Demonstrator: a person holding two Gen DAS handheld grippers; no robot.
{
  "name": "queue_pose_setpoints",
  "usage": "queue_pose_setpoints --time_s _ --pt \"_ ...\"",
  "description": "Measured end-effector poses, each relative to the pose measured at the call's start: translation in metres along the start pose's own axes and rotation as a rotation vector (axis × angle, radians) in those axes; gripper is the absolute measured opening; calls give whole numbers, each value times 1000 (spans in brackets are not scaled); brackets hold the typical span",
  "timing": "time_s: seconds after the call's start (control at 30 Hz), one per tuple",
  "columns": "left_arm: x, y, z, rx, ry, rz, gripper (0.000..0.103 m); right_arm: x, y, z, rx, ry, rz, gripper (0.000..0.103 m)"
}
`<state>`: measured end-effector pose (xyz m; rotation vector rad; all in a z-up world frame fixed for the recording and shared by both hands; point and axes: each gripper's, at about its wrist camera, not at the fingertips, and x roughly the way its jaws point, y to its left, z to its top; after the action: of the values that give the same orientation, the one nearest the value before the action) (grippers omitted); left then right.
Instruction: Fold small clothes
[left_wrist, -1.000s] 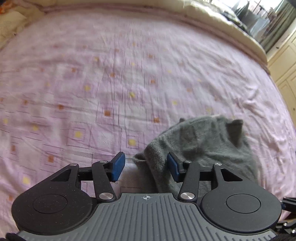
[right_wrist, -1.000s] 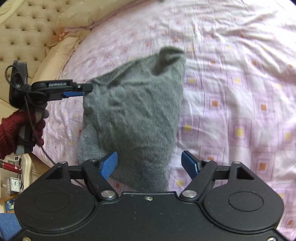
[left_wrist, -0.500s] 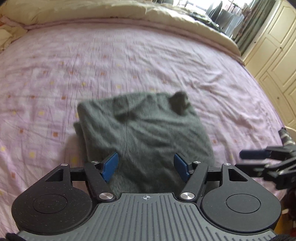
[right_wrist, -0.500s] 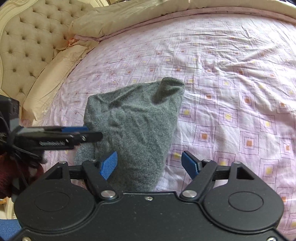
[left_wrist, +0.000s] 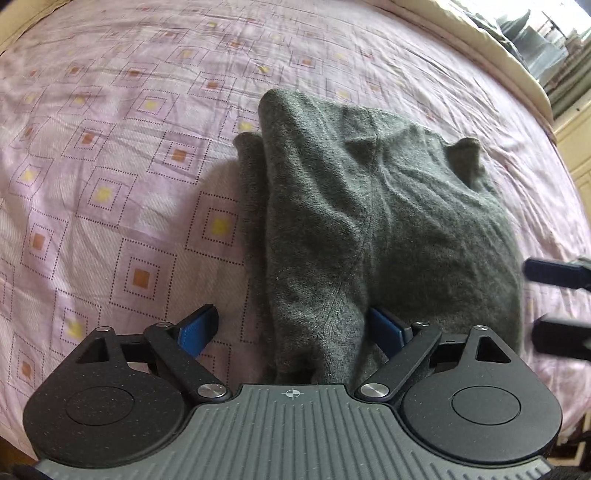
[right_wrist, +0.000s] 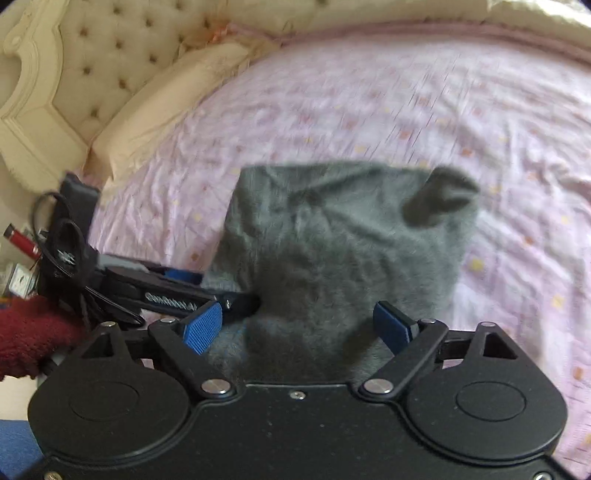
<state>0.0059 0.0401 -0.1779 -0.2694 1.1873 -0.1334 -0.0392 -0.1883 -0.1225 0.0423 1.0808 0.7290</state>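
Grey garment (left_wrist: 384, 221) is seen stretching lengthwise straight ahead btwn spread, empty fingers of L claw (left_wrist: 293, 330); R claw (right_wrist: 301, 326) likewise unclenched, equally near.

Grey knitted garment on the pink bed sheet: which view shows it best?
The left wrist view: the grey knitted garment is sharp there, folds and seam clear. The right wrist view shows it motion-blurred, its near edge hidden behind the gripper body.

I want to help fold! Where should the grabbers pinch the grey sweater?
Probably the near edge of the grey sweater, coming in low from the near side. That edge already lies between the open left gripper and right gripper, and it's bunched thick there.
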Motion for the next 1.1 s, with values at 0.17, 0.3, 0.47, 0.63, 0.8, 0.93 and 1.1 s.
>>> queue_pose_setpoints --time_s 0.17,0.3,0.47,0.63,0.8,0.93,1.1 --pt "-1 0 0 12 0 -8 90 27 -3 1 -30 106 26 100" --pt "-15 -2 3 47 -18 -3 88 0 -6 10 -18 20 19 98" --pt "-44 -20 13 197 -116 -18 88 -26 -27 26 49 -107 -40 98" --pt "-46 -53 40 342 -195 -93 88 -25 -50 48 131 -145 -77 98" --pt "-20 -83 54 494 -170 -146 88 -23 -61 66 164 -160 -60 98" --pt "11 -72 58 469 -83 -68 88 -10 -61 79 182 -139 1 98" --pt "21 -39 61 298 -51 -92 89 19 -62 88 174 -63 62 98"
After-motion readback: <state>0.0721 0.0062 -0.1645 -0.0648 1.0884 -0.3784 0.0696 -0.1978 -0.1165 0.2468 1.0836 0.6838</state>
